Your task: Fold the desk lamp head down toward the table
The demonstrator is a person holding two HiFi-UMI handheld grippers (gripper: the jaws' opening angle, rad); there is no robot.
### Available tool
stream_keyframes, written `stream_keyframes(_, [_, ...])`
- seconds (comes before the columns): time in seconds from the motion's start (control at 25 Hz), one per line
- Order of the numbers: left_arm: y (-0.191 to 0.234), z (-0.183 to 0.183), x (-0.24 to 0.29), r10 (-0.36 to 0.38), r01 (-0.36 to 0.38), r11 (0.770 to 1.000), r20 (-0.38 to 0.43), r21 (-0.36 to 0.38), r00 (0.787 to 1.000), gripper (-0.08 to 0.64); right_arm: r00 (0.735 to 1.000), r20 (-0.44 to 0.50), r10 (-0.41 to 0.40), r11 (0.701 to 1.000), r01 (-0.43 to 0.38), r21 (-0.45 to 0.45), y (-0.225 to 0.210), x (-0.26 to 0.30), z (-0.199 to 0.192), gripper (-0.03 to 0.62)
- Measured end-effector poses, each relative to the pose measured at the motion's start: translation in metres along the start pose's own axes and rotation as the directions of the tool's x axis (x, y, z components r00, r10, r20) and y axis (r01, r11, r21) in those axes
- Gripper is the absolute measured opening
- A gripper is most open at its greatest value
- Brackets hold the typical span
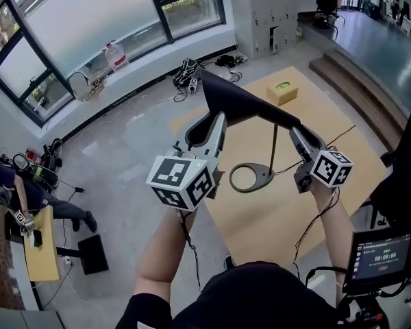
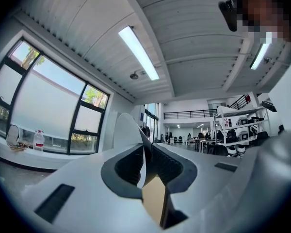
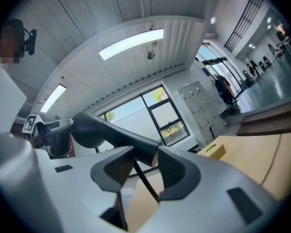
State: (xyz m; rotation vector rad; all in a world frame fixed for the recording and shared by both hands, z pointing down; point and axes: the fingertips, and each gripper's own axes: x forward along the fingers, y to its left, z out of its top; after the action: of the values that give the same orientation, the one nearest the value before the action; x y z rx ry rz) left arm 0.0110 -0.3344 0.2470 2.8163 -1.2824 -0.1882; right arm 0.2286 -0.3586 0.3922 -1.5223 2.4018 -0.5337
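- Window wall (image 1: 89, 26) and grey lockers (image 1: 267, 12) along the far side of the room, grey floor below.
- Pale wooden surface (image 1: 260, 218) in the middle, carrying the desk lamp.
- Black lamp head (image 1: 240, 105) (image 3: 102, 132) raised above the surface, wide end up at the left, sloping down to the right.
- Left gripper (image 1: 218, 120) (image 2: 146, 154) at the wide end, fingers clenched on the head's thin edge.
- Right gripper (image 1: 298, 134) (image 3: 146, 154) at the narrow end, fingers grasping the head where it meets the stem.
- Ring base (image 1: 252, 177) and thin upright stem (image 1: 273, 146) on the surface, below and between the two grippers.
- Cable (image 1: 329, 142) trailing from the base to the right across the surface.
- Small tan box (image 1: 282, 91) with a green mark on top, at the far end of the surface, well apart from the base.
- Bottle (image 1: 115, 55) on the window sill.
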Motion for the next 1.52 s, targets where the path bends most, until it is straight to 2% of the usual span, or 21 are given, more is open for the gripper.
stream_keyframes(0.68, [0.015, -0.035, -0.014, 0.082, -0.083, 0.995, -0.019, -0.060, 0.996, 0.060, 1.000, -0.004, -0.001, 0.998, 0.001, -0.065, -0.003, 0.002, 0.013, 0.156])
stream_keyframes(1.32, [0.020, -0.054, -0.016, 0.051, -0.046, 0.981, 0.023, -0.186, 0.998, 0.060, 1.000, -0.016, -0.027, 0.990, 0.024, -0.142, -0.005, 0.000, 0.027, 0.156])
stream_keyframes(1.52, [0.022, -0.066, -0.018, 0.055, -0.051, 0.976, 0.014, -0.212, 0.998, 0.060, 0.999, -0.009, -0.031, 0.986, 0.029, -0.163, -0.005, -0.001, 0.034, 0.156])
